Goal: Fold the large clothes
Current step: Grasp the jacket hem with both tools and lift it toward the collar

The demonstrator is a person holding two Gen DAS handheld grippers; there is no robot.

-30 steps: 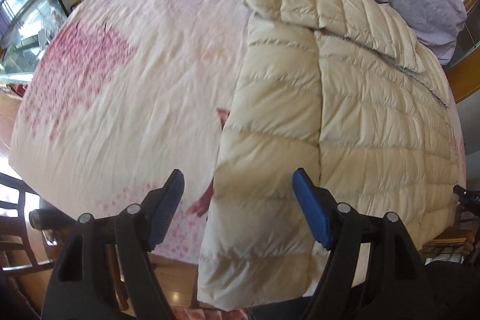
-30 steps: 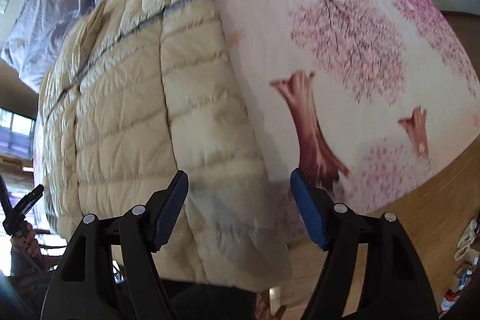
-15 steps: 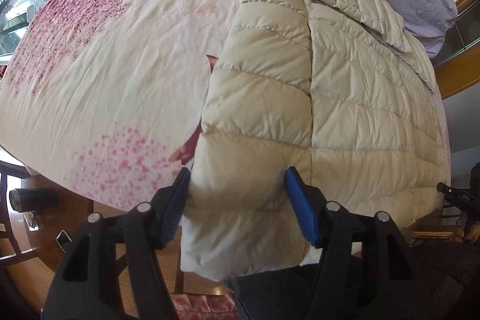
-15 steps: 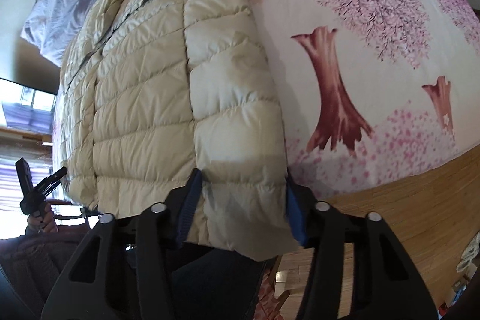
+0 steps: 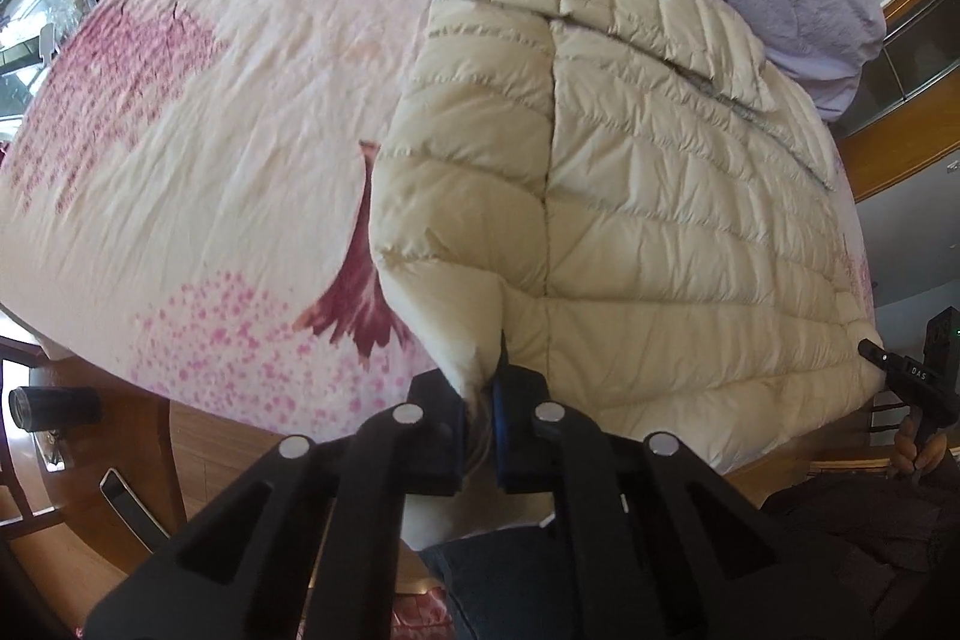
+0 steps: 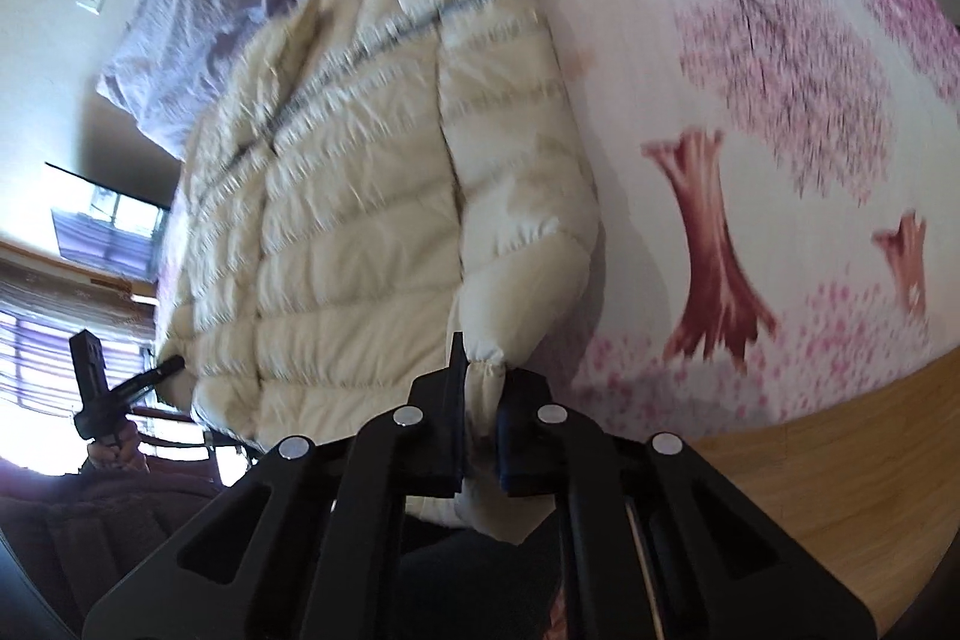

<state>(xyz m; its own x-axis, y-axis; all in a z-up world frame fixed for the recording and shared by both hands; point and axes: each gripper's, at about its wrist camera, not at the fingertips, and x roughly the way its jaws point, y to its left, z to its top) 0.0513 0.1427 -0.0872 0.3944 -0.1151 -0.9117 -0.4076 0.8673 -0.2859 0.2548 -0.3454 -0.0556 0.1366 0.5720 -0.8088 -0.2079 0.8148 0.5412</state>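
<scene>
Both grippers have just been closing, and each now pinches the hem of the cream puffer jacket [image 5: 630, 196] at the near edge of the bed [image 5: 180, 130]. The left gripper [image 5: 480, 400] has bunched one bottom corner between its jaws; the right gripper [image 6: 480, 400] clamps the other. A second ago both sets of jaws stood wide over loose fabric. With both corners secured, the hem looks ready to be lifted and carried toward the collar.

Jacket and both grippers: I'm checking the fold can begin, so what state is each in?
Jacket: flat on the bedsheet, sleeves folded in, hem pinched at two places.
Left gripper: fingers shut on jacket hem.
Right gripper: fingers shut on jacket cuff.
</scene>
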